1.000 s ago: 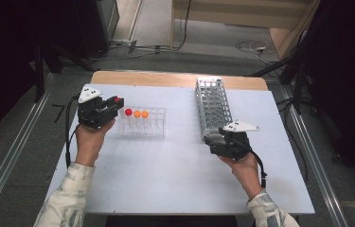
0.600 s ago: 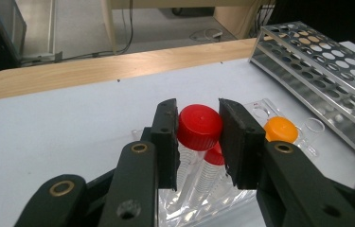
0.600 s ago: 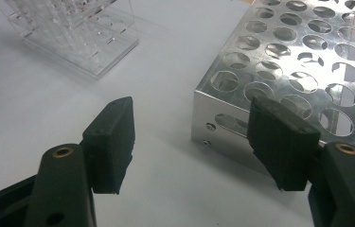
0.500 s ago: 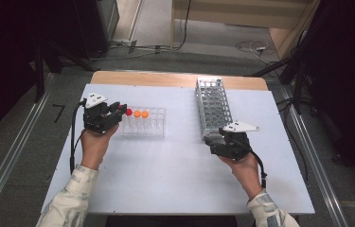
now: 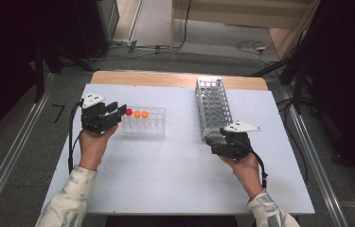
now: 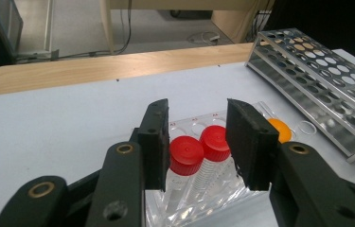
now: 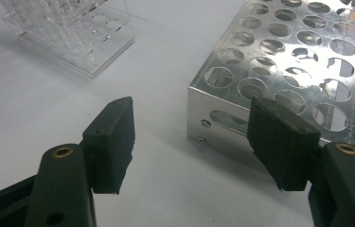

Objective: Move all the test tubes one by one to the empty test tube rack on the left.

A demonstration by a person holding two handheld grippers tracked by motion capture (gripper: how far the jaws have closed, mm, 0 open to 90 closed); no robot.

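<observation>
Left gripper (image 6: 196, 142): jaws part-open, just been opening, straddling two red-capped tubes (image 6: 199, 153) without pressing them. The tubes stand in the clear rack (image 5: 143, 122) on the table's (image 5: 165, 179) left half; orange-capped tubes (image 5: 141, 114) stand just beyond. Right gripper (image 7: 199, 142): jaws wide, nothing held, hovering at the near corner of the metal rack (image 7: 288, 61) to the right.

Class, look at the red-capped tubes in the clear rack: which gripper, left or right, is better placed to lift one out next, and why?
Probably the left gripper: its jaws, just opening, straddle the red-capped tubes in the clear rack. The right gripper sits open by the metal rack, well away.
</observation>
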